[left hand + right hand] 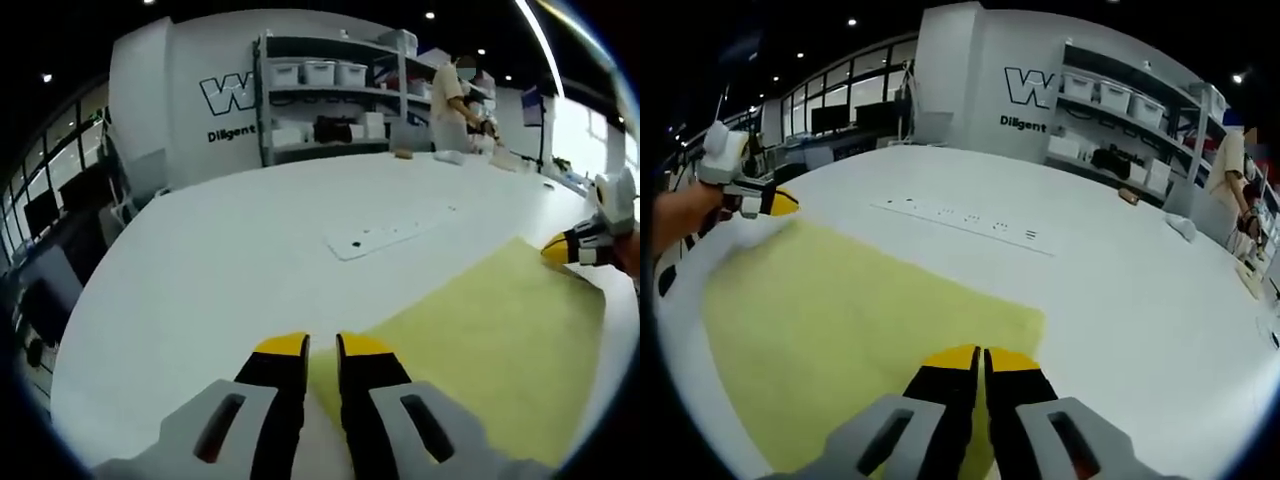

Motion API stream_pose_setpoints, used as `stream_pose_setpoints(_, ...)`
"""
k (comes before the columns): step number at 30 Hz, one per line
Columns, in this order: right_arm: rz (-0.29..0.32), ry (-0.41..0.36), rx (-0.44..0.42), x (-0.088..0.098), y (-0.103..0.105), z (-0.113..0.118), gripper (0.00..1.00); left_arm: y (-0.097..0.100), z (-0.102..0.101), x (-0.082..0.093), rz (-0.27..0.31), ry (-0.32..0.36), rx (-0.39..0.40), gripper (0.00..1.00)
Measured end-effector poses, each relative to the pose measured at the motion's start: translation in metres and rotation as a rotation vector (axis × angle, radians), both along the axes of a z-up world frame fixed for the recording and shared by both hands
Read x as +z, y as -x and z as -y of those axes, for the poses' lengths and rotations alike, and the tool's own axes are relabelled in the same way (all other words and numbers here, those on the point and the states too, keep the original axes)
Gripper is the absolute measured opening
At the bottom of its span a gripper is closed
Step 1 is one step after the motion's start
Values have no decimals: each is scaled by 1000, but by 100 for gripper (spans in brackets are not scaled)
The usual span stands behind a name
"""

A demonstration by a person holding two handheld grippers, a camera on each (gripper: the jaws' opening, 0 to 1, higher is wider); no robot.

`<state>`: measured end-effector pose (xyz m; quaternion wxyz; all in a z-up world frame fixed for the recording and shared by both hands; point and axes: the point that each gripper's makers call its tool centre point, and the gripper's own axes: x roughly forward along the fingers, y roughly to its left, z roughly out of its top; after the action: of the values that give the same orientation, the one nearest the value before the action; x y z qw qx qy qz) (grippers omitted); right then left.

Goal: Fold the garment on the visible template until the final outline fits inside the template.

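Pale yellow fabric, the garment [480,340], lay flat on the white bench [220,270], spread between my two hand-held grippers.

Left hand-held gripper [322,350]: the black jaws with yellow tips stood nearly together, a narrow gap between them. The near corner of the garment sat at the tips, just to the right of them. I could not tell whether any cloth was pinched between the jaws. In the right gripper view this hand-held gripper [765,205] appeared far to the left, at the opposite corner of the garment, with my hand [680,215] behind it.

Right hand-held gripper [980,355]: the jaws were drawn together, tips almost touching, positioned at the garment [860,320] edge near its corner. The fabric extended away to the left of the jaws. Whether the cloth was clamped could not be confirmed. In the left gripper view this hand-held gripper [575,248] showed at the far right, its yellow tip at the garment corner.

Ahead of both grippers, well beyond the garment, a flat white strip [390,235] with small dark marks lay on the bench. Past the bench stood a shelving unit [325,95] carrying white bins, against a wall with dark lettering. A person [455,105] stood beside the shelving, at the far edge of the bench.
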<state>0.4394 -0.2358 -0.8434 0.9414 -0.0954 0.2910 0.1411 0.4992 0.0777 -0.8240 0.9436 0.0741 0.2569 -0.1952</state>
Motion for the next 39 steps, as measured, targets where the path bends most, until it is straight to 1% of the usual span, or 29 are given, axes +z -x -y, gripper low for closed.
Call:
stream_pose_setpoints(6, 20, -13, -16, 12, 1, 0, 8, 11, 0, 6, 3, 12, 0, 8)
stream_pose_setpoints(8, 23, -16, -19, 15, 3, 1, 9, 15, 1, 8, 5, 18, 0, 8)
stream_pose_setpoints(11, 31, -23, -25, 20, 7, 2, 13, 21, 1, 10, 7, 27, 2, 9)
stream_pose_setpoints(20, 31, -25, -30, 25, 21, 4, 17, 37, 1, 21, 11, 53, 10, 10)
stream_pose_setpoints(22, 41, -35, -34, 28, 24, 5, 18, 40, 1, 24, 15, 56, 12, 10)
stream_pose_setpoints(25, 33, -31, -33, 28, 29, 6, 20, 44, 2, 27, 16, 60, 15, 12)
stream_pose_setpoints(26, 32, -32, -34, 28, 29, 6, 22, 45, 2, 28, 15, 61, 15, 14)
stream_pose_setpoints(28, 42, -37, -38, 31, 32, 7, 25, 48, 3, 29, 13, 62, 14, 15)
stream_pose_setpoints(31, 39, -29, -34, 34, 37, 7, 25, 52, 5, 32, 14, 66, 12, 16)
stream_pose_setpoints(34, 51, -32, -37, 40, 41, 7, 26, 57, 6, 36, 18, 69, 10, 16)
stream_pose_setpoints(38, 56, -32, -32, 46, 50, 5, 29, 69, 10, 42, 21, 77, 4, 19)
stream_pose_setpoints(39, 56, -29, -30, 47, 51, 5, 30, 69, 10, 42, 20, 79, 4, 20)
